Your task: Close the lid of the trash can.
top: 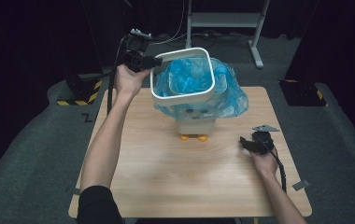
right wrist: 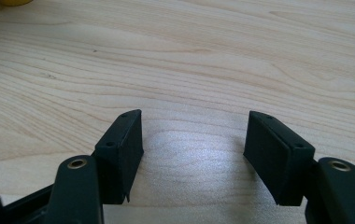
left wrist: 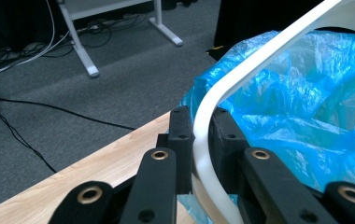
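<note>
- White ring (top: 183, 95): a rounded-square plastic frame, tilted and lifted above the bin, clamped at its near-left corner by the left gripper (top: 156, 61); in the left gripper view the pads press on either side of the white rim (left wrist: 202, 140).
- Blue bag (top: 227, 93): crinkled liner just beyond the left gripper's jaws, spilling over the white bin (top: 194, 125), which stands below the ring on small orange feet (top: 193, 137).
- Right gripper (top: 244, 143): well apart from the ring, low over the table near its right edge, its jaws spread wide with nothing between them and only bare wood ahead.
- Table (top: 175, 177): pale wood-grain top, a soft glare patch just ahead of the right gripper's jaws.
- Room: grey carpet (left wrist: 110, 88) beyond the left gripper, black cables across it, a white desk frame (top: 255, 32) behind, dark curtains around.
</note>
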The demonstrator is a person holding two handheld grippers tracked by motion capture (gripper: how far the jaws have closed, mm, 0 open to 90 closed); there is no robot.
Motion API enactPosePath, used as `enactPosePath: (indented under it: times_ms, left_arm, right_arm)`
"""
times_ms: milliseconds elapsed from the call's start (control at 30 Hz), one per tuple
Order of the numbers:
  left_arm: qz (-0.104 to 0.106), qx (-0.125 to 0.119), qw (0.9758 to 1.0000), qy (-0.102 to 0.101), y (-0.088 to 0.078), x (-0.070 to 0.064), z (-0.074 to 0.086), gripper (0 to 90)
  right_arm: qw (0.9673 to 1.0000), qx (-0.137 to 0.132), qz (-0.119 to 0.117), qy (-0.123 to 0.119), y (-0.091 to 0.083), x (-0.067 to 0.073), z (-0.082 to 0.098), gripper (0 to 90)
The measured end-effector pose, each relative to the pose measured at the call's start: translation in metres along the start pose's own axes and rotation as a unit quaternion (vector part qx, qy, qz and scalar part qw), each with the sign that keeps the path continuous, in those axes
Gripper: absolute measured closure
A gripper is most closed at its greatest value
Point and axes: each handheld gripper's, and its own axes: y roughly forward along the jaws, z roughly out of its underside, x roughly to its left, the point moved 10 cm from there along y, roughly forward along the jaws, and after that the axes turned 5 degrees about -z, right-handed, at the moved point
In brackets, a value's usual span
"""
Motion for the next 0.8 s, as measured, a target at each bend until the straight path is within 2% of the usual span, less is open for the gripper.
enactPosePath:
  times_ms: [100,167,267,300,367,533,600,667,800]
  left_arm:
    - [-0.002,0.002,1.0000,0.003,0.003,0.001,-0.001,80.4]
    - [-0.004,0.003,1.0000,0.005,0.005,0.001,-0.002,80.4]
    - [-0.013,0.017,0.9996,0.016,0.011,0.001,-0.002,80.3]
    - [-0.019,0.019,0.9994,0.022,0.013,0.002,-0.003,80.3]
    - [-0.017,0.018,0.9994,0.022,0.013,0.002,-0.005,80.4]
    - [-0.002,0.008,0.9999,0.013,0.016,0.000,-0.007,80.4]
    - [-0.001,0.010,0.9999,0.012,0.018,-0.001,-0.007,80.4]
    - [-0.001,0.011,0.9999,0.013,0.020,-0.001,-0.008,80.3]
    - [0.002,0.008,0.9999,0.013,0.021,-0.002,-0.013,80.4]
  right_arm:
    - [0.9999,0.006,0.001,0.013,-0.003,-0.001,0.001,42.5]
    - [0.9997,-0.005,-0.011,0.022,-0.008,0.000,-0.002,42.9]
    - [0.9984,-0.034,-0.029,0.033,-0.020,0.002,-0.012,43.6]
    - [0.9976,-0.048,-0.033,0.037,-0.025,0.003,-0.017,44.0]
    - [0.9952,-0.075,-0.044,0.044,-0.038,0.004,-0.026,45.7]
    - [0.9913,-0.112,-0.066,0.022,-0.065,0.014,-0.052,49.7]
    - [0.9894,-0.123,-0.076,0.009,-0.076,0.019,-0.064,56.4]
    - [0.9860,-0.134,-0.099,-0.001,-0.087,0.027,-0.076,63.9]
    - [0.9836,-0.144,-0.104,-0.031,-0.104,0.039,-0.097,69.2]
